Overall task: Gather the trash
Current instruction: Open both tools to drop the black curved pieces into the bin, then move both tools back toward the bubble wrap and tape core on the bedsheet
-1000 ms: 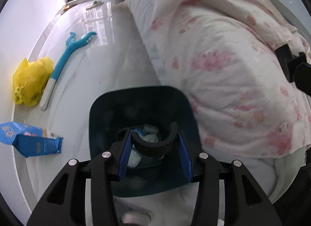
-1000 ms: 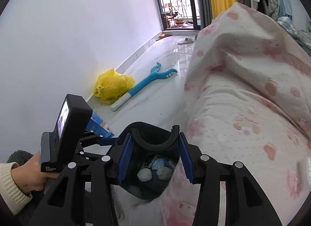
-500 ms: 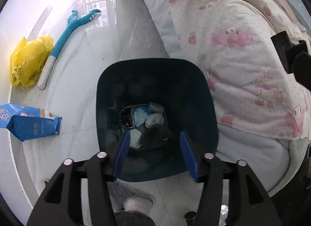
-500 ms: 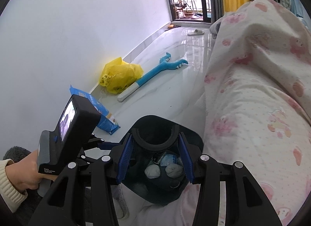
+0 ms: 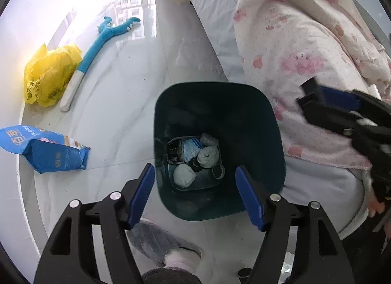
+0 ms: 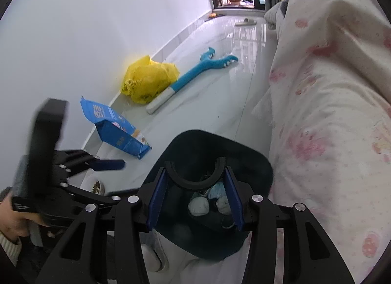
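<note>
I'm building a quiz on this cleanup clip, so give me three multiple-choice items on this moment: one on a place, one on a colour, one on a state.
1. Where does the blue snack bag lie?
A. on the floor by the wall
B. inside the bin
C. on the bed

2. What colour is the plastic bag near the wall?
A. red
B. yellow
C. black

3. What does the right gripper hold?
A. nothing
B. a slipper
C. a black curved piece

Answers: 1 A, the bag lies on the tiles left of the dark bin. 2 B, it is plainly yellow in both views. 3 C, the black arc sits clamped between the blue pads above the bin.
</note>
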Available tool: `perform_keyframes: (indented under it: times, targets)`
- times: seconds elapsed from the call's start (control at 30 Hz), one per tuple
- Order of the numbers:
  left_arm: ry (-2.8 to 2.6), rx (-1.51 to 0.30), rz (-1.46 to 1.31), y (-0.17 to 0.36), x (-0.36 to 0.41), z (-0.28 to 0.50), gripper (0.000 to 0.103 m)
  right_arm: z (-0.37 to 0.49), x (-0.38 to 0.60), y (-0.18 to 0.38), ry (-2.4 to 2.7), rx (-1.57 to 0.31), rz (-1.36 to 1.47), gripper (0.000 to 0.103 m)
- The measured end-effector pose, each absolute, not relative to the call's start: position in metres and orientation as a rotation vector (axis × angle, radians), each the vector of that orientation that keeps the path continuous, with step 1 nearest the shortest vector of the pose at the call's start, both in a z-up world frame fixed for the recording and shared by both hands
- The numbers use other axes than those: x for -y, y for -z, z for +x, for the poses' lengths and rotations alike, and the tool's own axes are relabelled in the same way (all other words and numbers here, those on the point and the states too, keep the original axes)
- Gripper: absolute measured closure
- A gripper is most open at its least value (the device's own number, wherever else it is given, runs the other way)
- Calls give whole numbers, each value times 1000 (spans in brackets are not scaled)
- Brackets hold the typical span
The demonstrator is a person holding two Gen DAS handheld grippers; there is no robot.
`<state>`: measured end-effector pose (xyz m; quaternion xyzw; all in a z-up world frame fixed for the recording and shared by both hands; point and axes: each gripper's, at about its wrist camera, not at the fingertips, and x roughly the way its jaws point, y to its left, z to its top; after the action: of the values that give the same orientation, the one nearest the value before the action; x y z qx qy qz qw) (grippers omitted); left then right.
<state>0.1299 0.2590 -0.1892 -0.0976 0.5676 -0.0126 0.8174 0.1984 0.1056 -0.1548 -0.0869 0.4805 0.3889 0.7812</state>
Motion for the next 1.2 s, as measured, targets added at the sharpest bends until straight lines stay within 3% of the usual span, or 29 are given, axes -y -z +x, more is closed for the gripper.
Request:
perform_keyframes:
  times: [0.77,0.83,0.9,1.0,1.2]
  targets:
    - [46,-917,-180,111,-282,93,30,196,-150,226,-762,-1225,-282,55]
    - [48,-890,-177,104,-282,91,30,195,-151,229,-757,-1231,-297,53]
    - [48,-858,-167,95,-281,89,31,193,-152,232,-755,-1242,-310,40]
    - [50,-816,-163,84,-280,88,31,191,-151,234,-752,-1246,-318,34]
    - [60,-750,-155,68,-270,90,31,190,-142,220,-764,-1200,-287,31]
